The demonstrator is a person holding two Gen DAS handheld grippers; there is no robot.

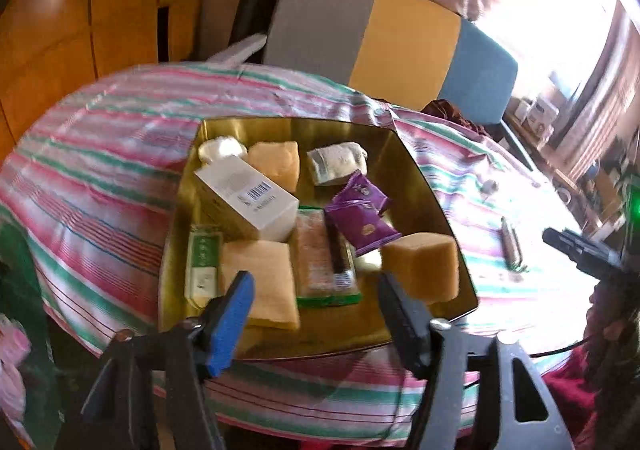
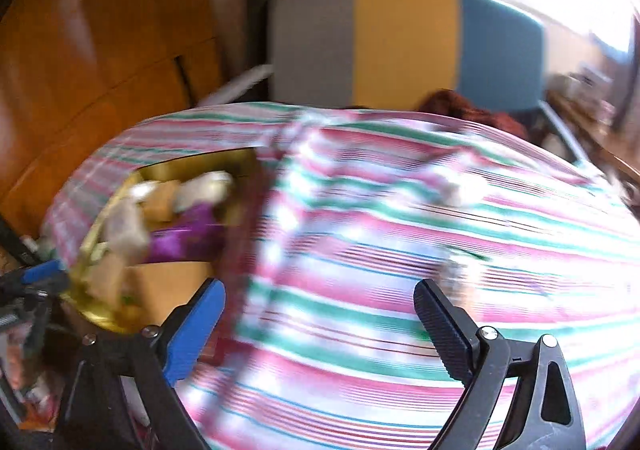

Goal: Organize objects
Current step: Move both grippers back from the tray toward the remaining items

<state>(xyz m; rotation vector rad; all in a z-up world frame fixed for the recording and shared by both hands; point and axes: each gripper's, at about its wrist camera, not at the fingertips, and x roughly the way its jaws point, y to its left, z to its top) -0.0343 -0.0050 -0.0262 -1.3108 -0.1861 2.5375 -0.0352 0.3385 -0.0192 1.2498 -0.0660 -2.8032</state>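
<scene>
Left gripper (image 1: 316,298) hovers spread and empty over the gold tray (image 1: 424,185), right gripper (image 2: 320,326) wide open above bare tablecloth (image 2: 360,250). Sponge block (image 1: 424,266) at tray's four o'clock: likely light, squashy; pinch its flat sides.

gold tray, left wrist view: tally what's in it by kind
In the gold tray:
tan sponge blocks: 3
white box: 1
purple packets: 2
whitish wrapped bundles: 2
green-edged packets: 2
Total: 10
</scene>
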